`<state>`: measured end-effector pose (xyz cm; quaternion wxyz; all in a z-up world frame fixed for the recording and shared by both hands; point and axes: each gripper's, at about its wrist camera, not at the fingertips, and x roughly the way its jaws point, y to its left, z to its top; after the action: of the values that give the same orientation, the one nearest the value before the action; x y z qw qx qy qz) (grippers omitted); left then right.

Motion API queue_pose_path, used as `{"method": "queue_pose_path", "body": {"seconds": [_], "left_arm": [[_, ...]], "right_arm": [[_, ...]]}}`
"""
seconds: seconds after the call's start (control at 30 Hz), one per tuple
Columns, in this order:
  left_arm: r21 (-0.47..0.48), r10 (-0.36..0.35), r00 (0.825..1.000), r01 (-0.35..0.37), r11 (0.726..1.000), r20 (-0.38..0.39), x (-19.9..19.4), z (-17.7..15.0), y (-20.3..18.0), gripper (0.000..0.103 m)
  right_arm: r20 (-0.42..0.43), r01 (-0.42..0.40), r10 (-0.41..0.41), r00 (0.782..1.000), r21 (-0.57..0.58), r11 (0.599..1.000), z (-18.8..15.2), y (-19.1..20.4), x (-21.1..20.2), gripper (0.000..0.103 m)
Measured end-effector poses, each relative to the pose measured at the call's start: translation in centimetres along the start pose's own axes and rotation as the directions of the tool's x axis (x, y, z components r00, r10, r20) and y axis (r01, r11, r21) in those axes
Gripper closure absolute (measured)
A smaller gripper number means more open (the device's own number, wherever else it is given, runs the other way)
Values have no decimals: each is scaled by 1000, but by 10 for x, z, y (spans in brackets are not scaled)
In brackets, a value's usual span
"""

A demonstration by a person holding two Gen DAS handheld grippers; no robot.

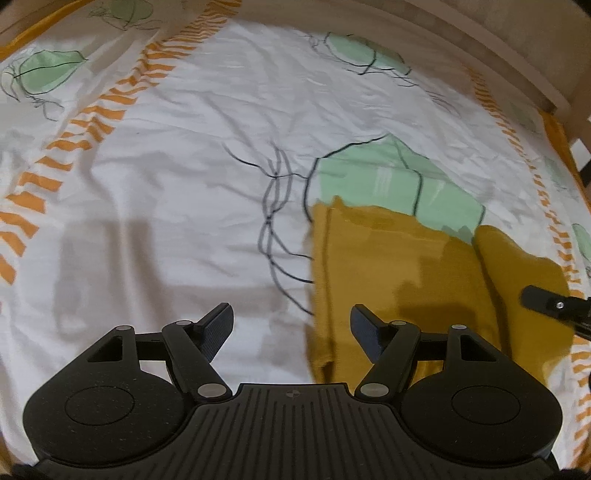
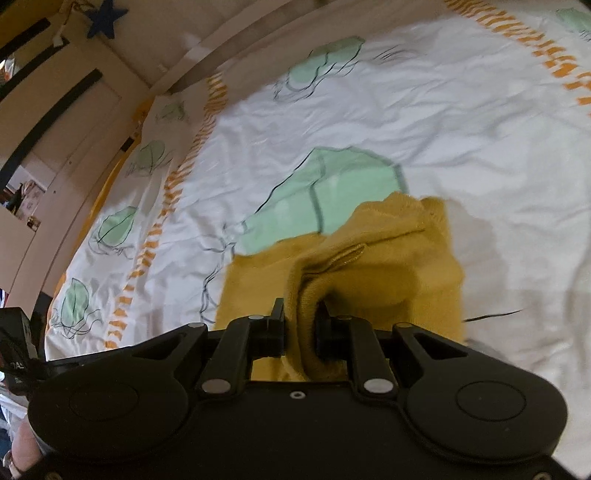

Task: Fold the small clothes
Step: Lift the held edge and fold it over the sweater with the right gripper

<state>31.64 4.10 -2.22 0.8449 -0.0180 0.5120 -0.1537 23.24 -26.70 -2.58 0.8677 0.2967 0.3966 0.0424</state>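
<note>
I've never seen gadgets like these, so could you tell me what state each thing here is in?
left gripper: open, empty, above the bedsheet.
right gripper: shut on a bunched fold of the mustard garment.
mustard garment: partly flat, one side lifted.
bedsheet: spread out, wrinkled.

You've got a rumpled white bedsheet [image 1: 166, 155] across the whole surface, printed with green leaf shapes [image 1: 391, 184] in thin black outline and orange dashed stripes [image 1: 110, 107]. Beige headboard [image 1: 480, 48] runs along the far edge. In the right wrist view, cream wardrobe doors [image 2: 62, 122] with black handles stand far left, a dark blue star [image 2: 105, 18] hanging above them.
</note>
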Motion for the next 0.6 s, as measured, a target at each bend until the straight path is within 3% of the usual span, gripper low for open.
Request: {"method": "queue_pose_path", "body": {"seconds": [0.43,0.6], "left_arm": [[-29,-20,1000,19,999,-7,0,4,12,34],[-53,-11,1000,11,999,-4,-1,5,19,34]], "right_arm": [[-35,-7,4,999,-75,997,-26,52,45,80],[-27,45,-50,998,-146,988,-36,71,62,78]]}}
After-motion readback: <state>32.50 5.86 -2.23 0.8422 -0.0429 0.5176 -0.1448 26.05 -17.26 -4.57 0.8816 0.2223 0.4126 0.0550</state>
